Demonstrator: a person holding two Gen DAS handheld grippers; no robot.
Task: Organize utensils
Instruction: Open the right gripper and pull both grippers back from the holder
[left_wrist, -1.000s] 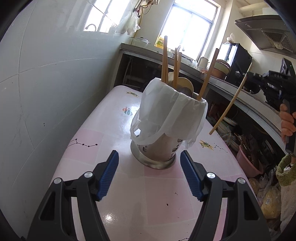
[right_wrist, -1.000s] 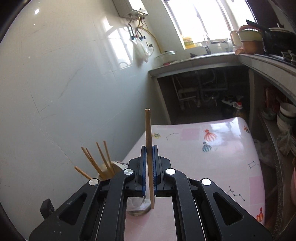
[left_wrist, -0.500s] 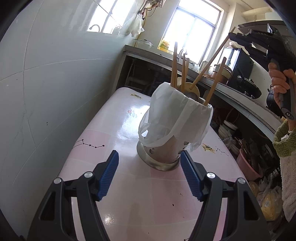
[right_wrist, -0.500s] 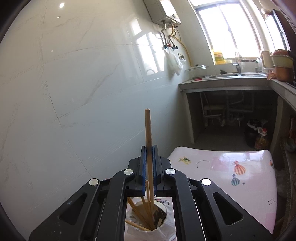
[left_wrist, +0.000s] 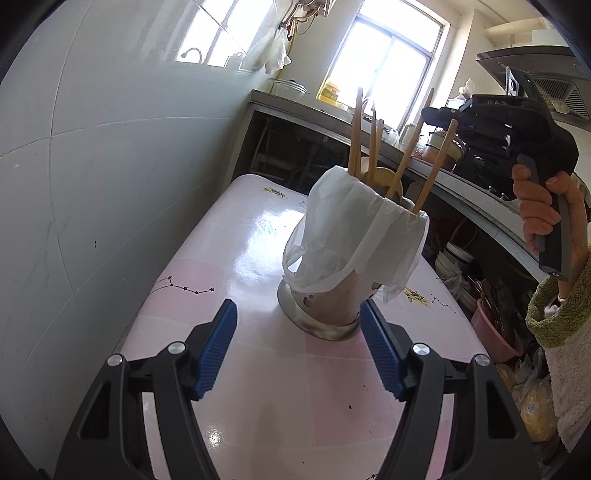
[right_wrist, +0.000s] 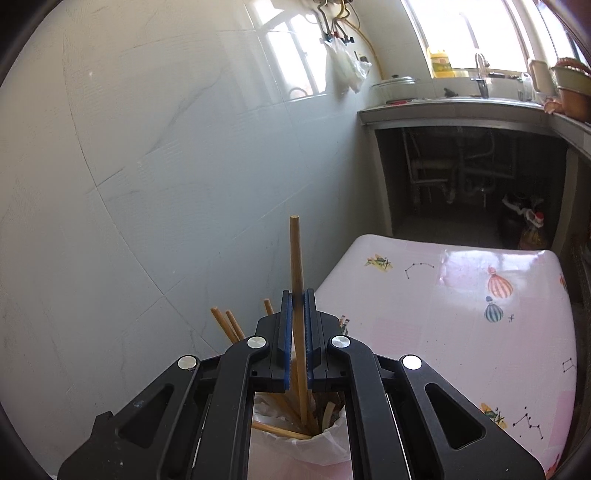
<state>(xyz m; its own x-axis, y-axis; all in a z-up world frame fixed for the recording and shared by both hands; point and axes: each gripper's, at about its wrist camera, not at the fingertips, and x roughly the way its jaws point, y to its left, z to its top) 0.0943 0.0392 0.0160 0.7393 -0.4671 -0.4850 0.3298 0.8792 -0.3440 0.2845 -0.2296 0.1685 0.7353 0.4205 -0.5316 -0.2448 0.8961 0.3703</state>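
— Right claw (right_wrist: 295, 332) is clamped tight on one chopstick (right_wrist: 296, 258), pinched about midway, its upper end poking up past the pads and its lower end already down among the other sticks.

— So which step is this?

— Dropping it in, I'd say. The holder (left_wrist: 332, 310) — a metal cup with a white bag (left_wrist: 354, 236) draped over its rim — stands near the middle of the tabletop (left_wrist: 236, 236), a little toward the left claw's end. From the right wrist view the claw hangs right above the holder's mouth, and the stick's tip looks to be inside the rim, next to the sticks (right_wrist: 229, 326) leaning there.

— And the left claw?

— Left claw (left_wrist: 299, 354) stands wide open, holding nothing. Its blue pads sit either side of the holder's base, apart from it as far as I can tell — ready to steady it, not gripping.

— What does the next move need?

— Only a release, I think: ease the right jaws apart and let the stick slide down. The bag is loose, so the tip could snag on a fold, and the holder already leans in the view — a sideways nudge might rock it. Better to let go straight, then lift clear without brushing the other sticks.

— Anything left out on the tabletop?

— None that I can see in either view.
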